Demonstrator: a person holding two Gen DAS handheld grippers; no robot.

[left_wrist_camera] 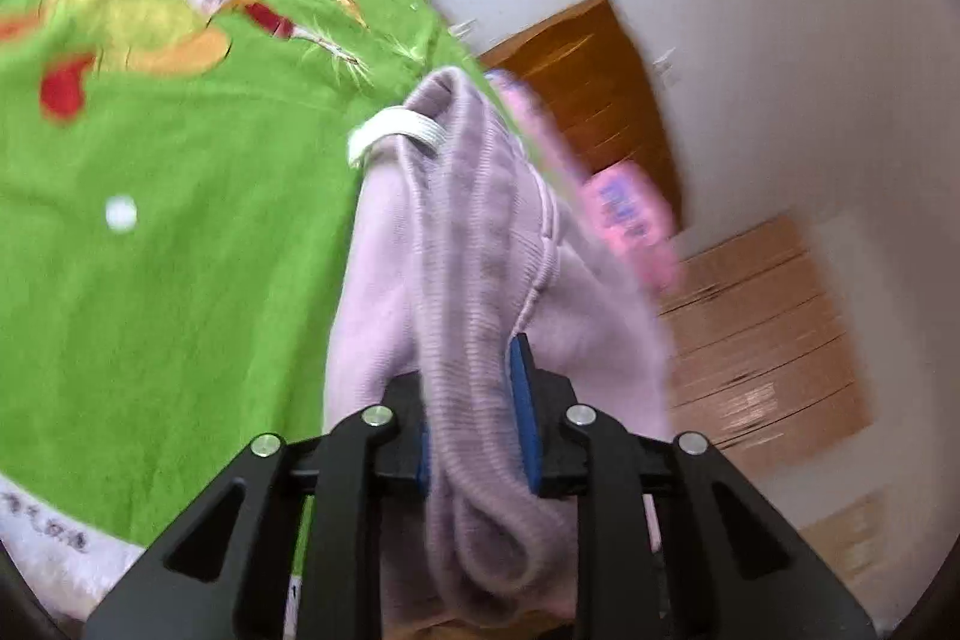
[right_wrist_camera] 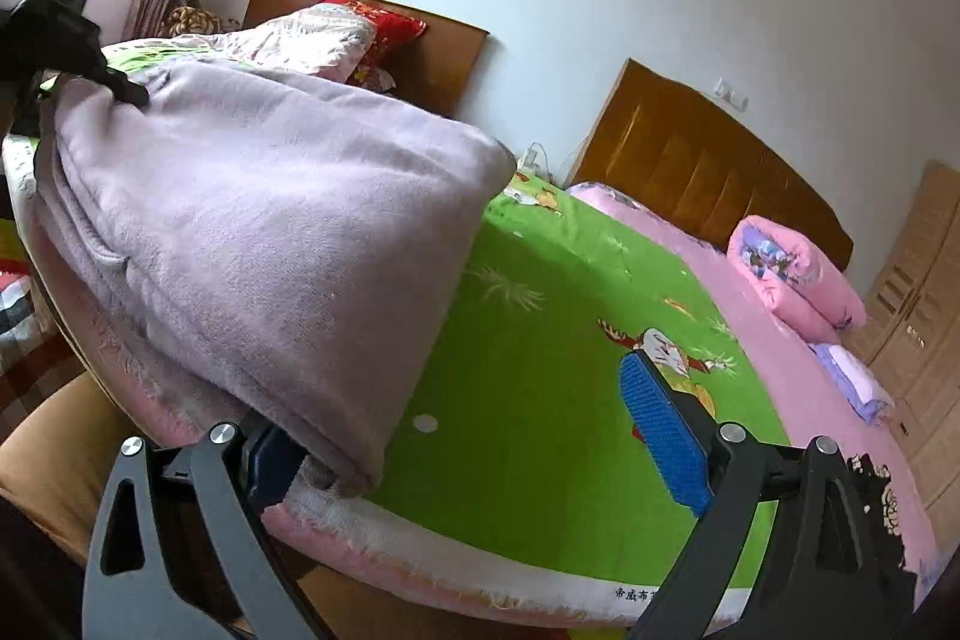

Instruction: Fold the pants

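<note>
The lilac knit pants point(left_wrist_camera: 480, 244) hang bunched from my left gripper point(left_wrist_camera: 474, 400), which is shut on their ribbed waistband; a white elastic loop point(left_wrist_camera: 396, 130) sticks out at the top. In the right wrist view the pants point(right_wrist_camera: 258, 220) are held up over the green bed sheet point(right_wrist_camera: 540, 340), lifted at the far left by the left gripper point(right_wrist_camera: 120, 85). My right gripper point(right_wrist_camera: 468, 430) is open. Its left finger is hidden under the pants' lower edge; its blue-padded right finger point(right_wrist_camera: 660, 430) is free over the sheet.
The bed has a green cartoon-print sheet point(left_wrist_camera: 150, 250) over a pink blanket point(right_wrist_camera: 780, 400). A rolled pink quilt point(right_wrist_camera: 792, 280) and folded clothes point(right_wrist_camera: 852, 376) lie near the wooden headboard point(right_wrist_camera: 690, 160). Light wood wardrobes point(right_wrist_camera: 924, 310) stand at the right.
</note>
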